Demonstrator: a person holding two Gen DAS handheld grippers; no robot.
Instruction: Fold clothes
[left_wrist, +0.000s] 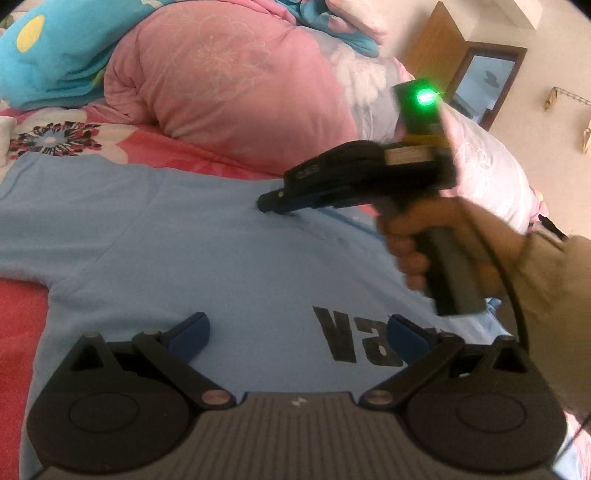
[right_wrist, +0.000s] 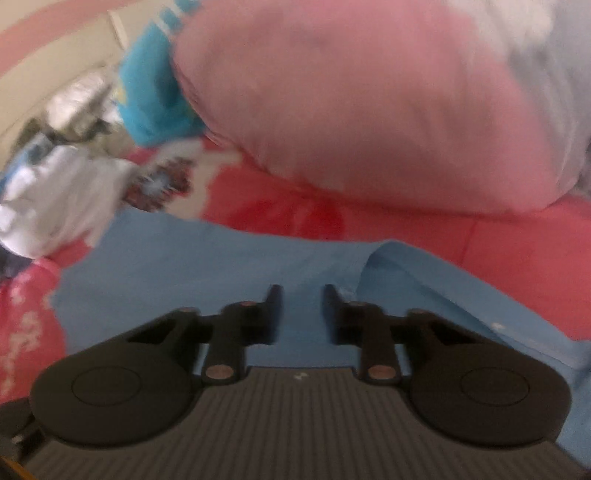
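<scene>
Your light blue T-shirt (left_wrist: 207, 236) lies spread flat on the bed (left_wrist: 22, 314), print up. Your left gripper (left_wrist: 295, 332) hovers over its chest with jaws wide; your right gripper (right_wrist: 299, 295) sits low at the far edge near a raised fold, jaws narrowed but gapped (nothing visibly pinched). Grab only one layer there and the fold could drag crooked. The soft floral sheet may bunch; a pink duvet (left_wrist: 229, 85) crowds the far side.
</scene>
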